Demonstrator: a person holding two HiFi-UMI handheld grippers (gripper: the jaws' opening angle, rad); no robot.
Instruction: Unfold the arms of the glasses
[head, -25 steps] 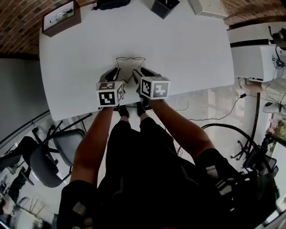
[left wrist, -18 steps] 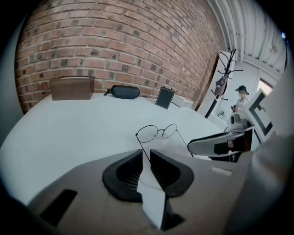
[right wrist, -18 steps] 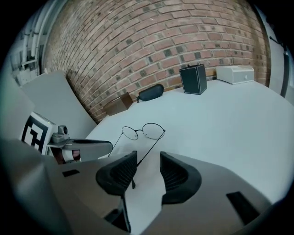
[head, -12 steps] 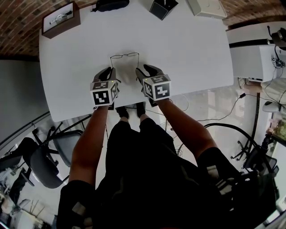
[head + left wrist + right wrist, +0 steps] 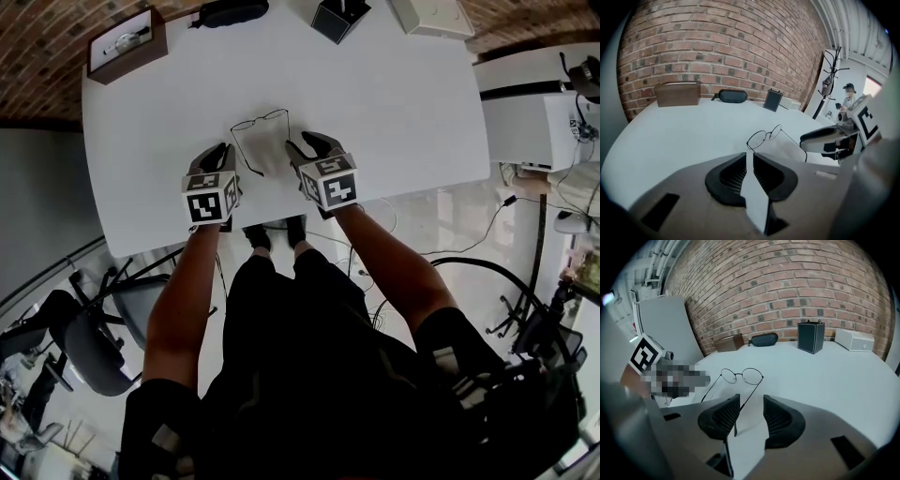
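Note:
Thin round wire glasses (image 5: pixel 261 120) lie on the white table (image 5: pixel 394 94) with both arms swung out toward me. My left gripper (image 5: pixel 221 150) sits just left of them. In the left gripper view its jaws (image 5: pixel 749 154) stand a thin slit apart with only table showing through, and the glasses (image 5: pixel 764 136) lie right ahead. My right gripper (image 5: pixel 305 145) is at the right arm's end. In the right gripper view its jaws (image 5: pixel 751 399) stand wide apart, and that arm of the glasses (image 5: pixel 740 376) runs between them, close along the left pad.
Along the table's far edge stand a brown wooden box (image 5: pixel 128 39), a black glasses case (image 5: pixel 230 11), a black box (image 5: pixel 337 14) and a white box (image 5: pixel 436 14). The near table edge runs just behind the grippers. A chair (image 5: pixel 94 328) stands lower left.
The left gripper has slid left, away from the glasses. The glasses have shifted a little left and turned, and their arms now spread wider. The right gripper has rolled in place.

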